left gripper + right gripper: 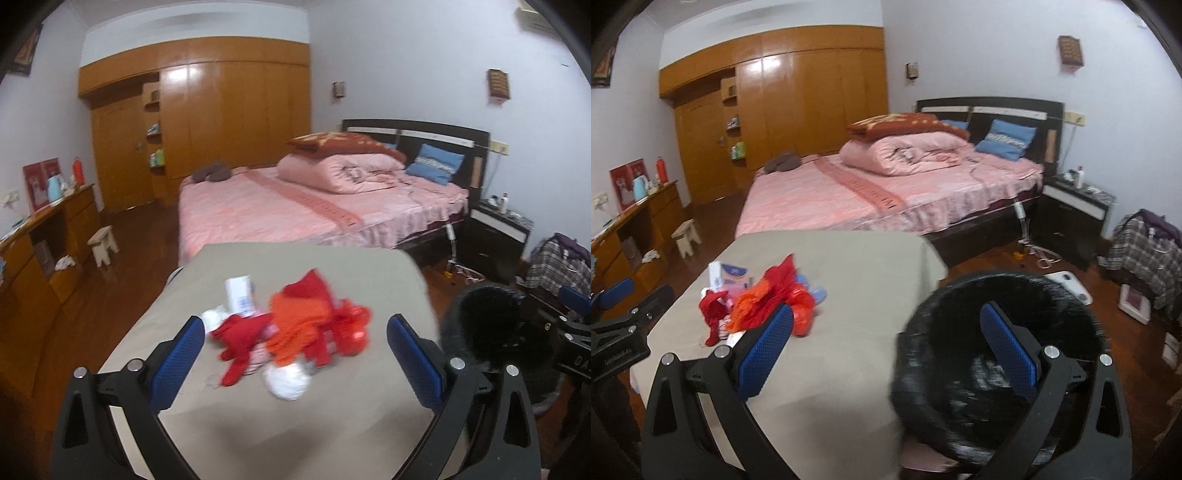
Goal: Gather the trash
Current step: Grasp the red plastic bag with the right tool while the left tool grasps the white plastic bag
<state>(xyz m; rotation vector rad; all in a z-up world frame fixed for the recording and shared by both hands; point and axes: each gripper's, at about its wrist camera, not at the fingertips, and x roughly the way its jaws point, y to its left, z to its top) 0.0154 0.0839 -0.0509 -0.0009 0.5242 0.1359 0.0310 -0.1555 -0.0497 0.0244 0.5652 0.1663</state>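
Your left gripper [295,350] hovers over the near end of the beige cloth-covered tabletop [295,424], blue-padded fingers [177,358] spread wide, nothing between them. At 12 o'clock, just ahead of the fingertips, lies the blurred heap of red and orange wrappers with white crumpled tissue [291,339]; a white carton [240,295] stands at its far left edge.

Your right gripper [886,350] also has its fingers apart, unloaded. Its right finger [1008,347] shows in front of the mouth of the round black-lined trash bin [960,406] at 3 o'clock, beside the tabletop's right edge.

Farther out, 12 to 1 o'clock: pink-sheeted bed [295,210] with dark headboard. At 11 o'clock, glossy orange-brown wooden wardrobe [221,110].
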